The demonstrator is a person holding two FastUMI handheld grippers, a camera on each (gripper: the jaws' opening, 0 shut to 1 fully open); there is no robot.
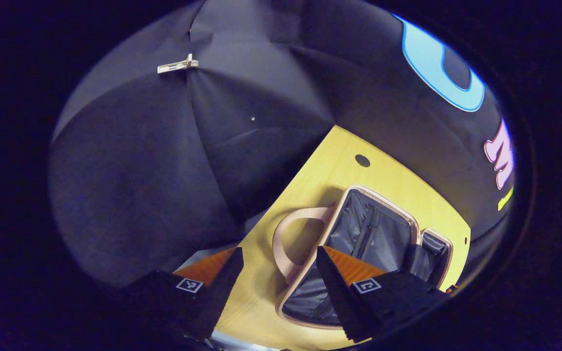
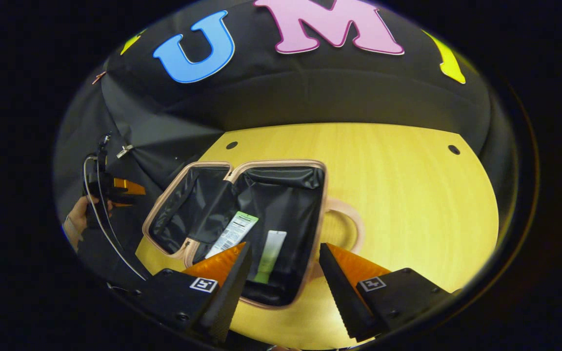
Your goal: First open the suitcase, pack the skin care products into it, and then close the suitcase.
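A small pink suitcase (image 2: 198,170) lies open flat on the yellow table (image 2: 398,195), both halves lined in black, its handle (image 2: 351,217) toward the table's middle. Two skin care tubes lie in the nearer half: one with a white label (image 2: 234,233), one pale green (image 2: 270,256). My right gripper (image 2: 283,280) hangs open just above that half's near edge, nothing between its fingers. In the left gripper view the open suitcase (image 1: 383,229) and its handle (image 1: 286,239) lie below my left gripper (image 1: 278,287), which is open and holds nothing. The left gripper (image 2: 115,187) also appears off the table's left, held by a hand.
Black cloth walls close in the table on the far and left sides. The table's left edge (image 1: 271,204) runs close to the suitcase. A wide bare stretch of tabletop (image 2: 432,219) lies right of the suitcase. A cable (image 2: 100,219) hangs from the left gripper.
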